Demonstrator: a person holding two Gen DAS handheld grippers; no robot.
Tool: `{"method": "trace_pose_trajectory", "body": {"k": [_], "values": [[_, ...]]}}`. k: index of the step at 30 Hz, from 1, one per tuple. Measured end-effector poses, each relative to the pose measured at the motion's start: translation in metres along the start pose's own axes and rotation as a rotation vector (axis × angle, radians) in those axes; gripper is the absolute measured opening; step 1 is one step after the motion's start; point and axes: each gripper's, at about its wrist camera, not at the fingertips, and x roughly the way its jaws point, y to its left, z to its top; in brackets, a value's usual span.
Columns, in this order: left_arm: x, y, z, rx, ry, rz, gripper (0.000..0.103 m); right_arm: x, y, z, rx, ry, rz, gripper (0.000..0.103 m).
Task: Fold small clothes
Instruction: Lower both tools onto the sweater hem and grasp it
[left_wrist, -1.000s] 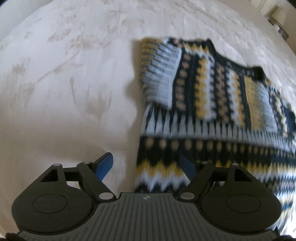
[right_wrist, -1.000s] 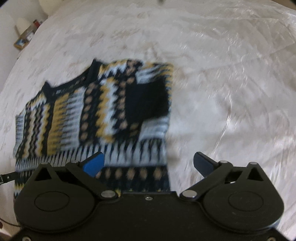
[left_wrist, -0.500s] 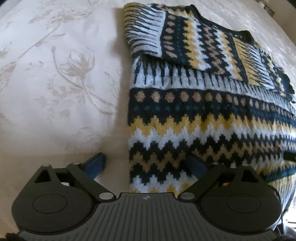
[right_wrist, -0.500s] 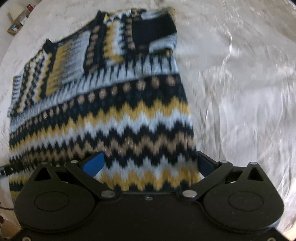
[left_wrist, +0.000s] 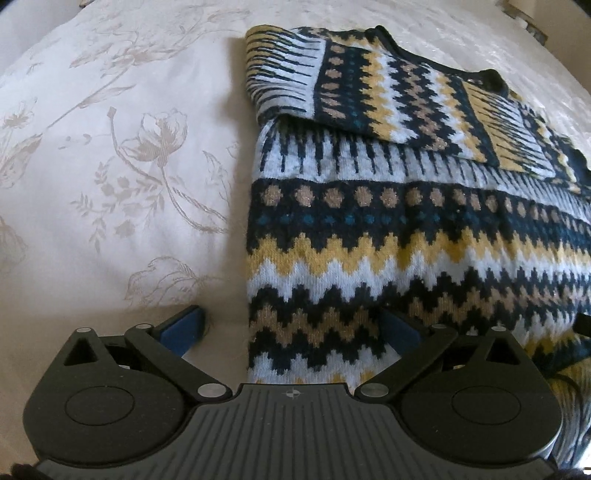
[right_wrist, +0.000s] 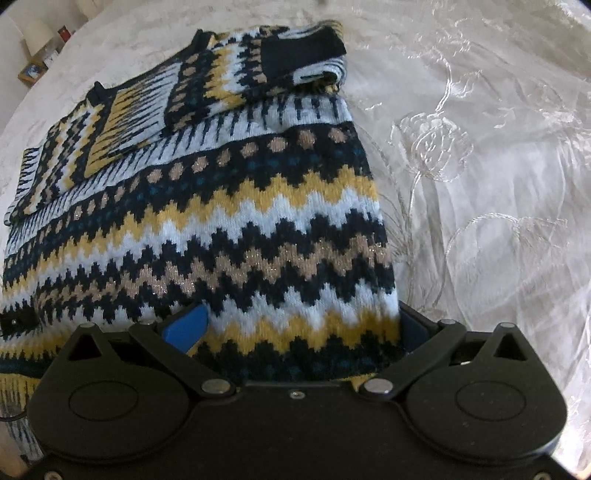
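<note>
A knitted sweater (left_wrist: 388, 236) in navy, yellow, pale blue and tan zigzags lies flat on a white floral bedspread (left_wrist: 110, 177), with a sleeve (left_wrist: 332, 81) folded across its upper part. My left gripper (left_wrist: 291, 326) is open low over the sweater's lower left edge, one finger over the bedspread and the other over the knit. In the right wrist view the sweater (right_wrist: 221, 221) fills the left half. My right gripper (right_wrist: 299, 323) is open, straddling the lower right corner, its right finger just outside the sweater's edge.
The embroidered bedspread (right_wrist: 480, 184) stretches away to the right of the sweater. A lamp (right_wrist: 37, 35) and small items stand beyond the bed at the far left of the right wrist view. A dark tip of the other gripper (left_wrist: 583, 325) shows at the sweater's right side.
Both grippers have come down and closer to the sweater's lower edge, so the knit now fills more of each view. The left jaws stand slightly wider than a second ago.
</note>
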Motion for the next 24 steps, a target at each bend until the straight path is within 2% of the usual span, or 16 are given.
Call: {"method": "trace_pose_trajectory", "body": {"k": [5, 10, 16, 21, 23, 24], "values": [[-0.013, 0.004, -0.015, 0.01, -0.026, -0.023, 0.101, 0.003, 0.004, -0.001, -0.013, -0.007, 0.002, 0.103], [-0.043, 0.0, -0.048, 0.037, -0.077, -0.015, 0.093, -0.01, -0.007, -0.013, -0.086, -0.036, 0.071, 0.103], [-0.071, -0.011, -0.096, 0.054, -0.108, -0.003, 0.093, -0.038, -0.03, -0.053, -0.104, -0.064, 0.158, 0.103], [-0.089, -0.012, -0.139, 0.045, -0.097, -0.005, 0.092, -0.059, -0.048, -0.086, -0.116, -0.058, 0.205, 0.103], [-0.088, -0.013, -0.146, 0.053, -0.084, -0.004, 0.09, -0.065, -0.053, -0.092, -0.12, -0.05, 0.225, 0.103], [-0.087, -0.017, -0.149, 0.064, -0.077, -0.001, 0.085, -0.069, -0.056, -0.097, -0.123, -0.044, 0.236, 0.103]]}}
